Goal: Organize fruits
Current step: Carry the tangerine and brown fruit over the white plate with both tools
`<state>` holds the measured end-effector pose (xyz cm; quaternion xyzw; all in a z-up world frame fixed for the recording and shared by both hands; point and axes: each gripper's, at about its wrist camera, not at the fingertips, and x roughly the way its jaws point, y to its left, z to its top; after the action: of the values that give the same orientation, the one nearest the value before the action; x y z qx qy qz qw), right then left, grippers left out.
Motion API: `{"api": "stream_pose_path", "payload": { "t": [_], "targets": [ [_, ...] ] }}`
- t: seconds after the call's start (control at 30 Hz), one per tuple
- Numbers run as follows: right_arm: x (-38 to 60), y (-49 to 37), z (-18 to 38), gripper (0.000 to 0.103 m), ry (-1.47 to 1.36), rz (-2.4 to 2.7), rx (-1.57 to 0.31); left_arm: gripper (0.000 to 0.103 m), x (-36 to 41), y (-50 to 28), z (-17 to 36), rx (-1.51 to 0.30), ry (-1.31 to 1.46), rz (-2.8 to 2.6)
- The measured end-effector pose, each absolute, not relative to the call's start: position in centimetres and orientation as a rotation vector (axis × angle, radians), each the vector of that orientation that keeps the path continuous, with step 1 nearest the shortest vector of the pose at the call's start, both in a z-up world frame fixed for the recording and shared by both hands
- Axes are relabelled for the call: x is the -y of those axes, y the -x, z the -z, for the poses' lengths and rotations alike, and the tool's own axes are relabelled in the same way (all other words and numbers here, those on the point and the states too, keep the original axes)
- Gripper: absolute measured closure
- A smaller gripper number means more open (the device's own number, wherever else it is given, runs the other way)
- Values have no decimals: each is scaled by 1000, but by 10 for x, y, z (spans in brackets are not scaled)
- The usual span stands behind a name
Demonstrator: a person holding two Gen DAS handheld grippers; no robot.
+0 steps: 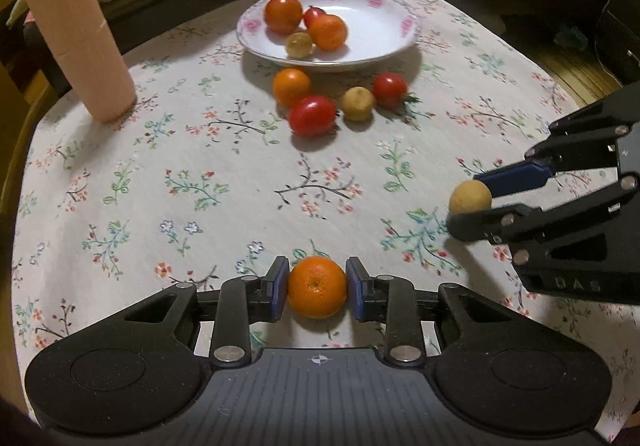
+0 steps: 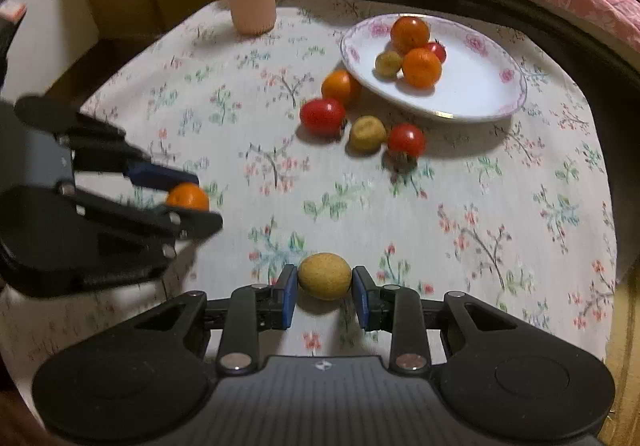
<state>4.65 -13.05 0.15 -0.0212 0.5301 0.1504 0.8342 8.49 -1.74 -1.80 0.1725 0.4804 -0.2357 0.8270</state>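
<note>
Left gripper [image 1: 317, 288] clamped on small orange [image 1: 317, 287]; right gripper [image 2: 324, 283] clamped on yellow-brown fruit [image 2: 325, 276], both well short of plate [image 1: 372, 45].

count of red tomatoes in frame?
3. One red tomato on the plate, partly hidden behind oranges; two on the tablecloth, at and. More may be hidden.
</note>
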Motion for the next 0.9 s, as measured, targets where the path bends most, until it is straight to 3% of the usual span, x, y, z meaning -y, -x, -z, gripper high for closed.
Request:
{"api": "stream_pose_path", "payload": {
  "t": [0.23, 0.47, 0.6, 0.9],
  "targets": [
    [134, -38, 1, 70, 37, -311, -1113, 59, 14, -77, 16, -1013, -374, 494],
    [133, -36, 3, 53, 22, -332, -1125, 50, 11, -76, 15, -1014, -371, 486],
    [135, -33, 3, 53, 22, -333, -1119, 44, 11, -76, 15, -1008, -375, 488],
    [135, -32, 1, 53, 35, -323, -1117, 42, 16, -73, 17, -998, -396, 512]
  ]
}}
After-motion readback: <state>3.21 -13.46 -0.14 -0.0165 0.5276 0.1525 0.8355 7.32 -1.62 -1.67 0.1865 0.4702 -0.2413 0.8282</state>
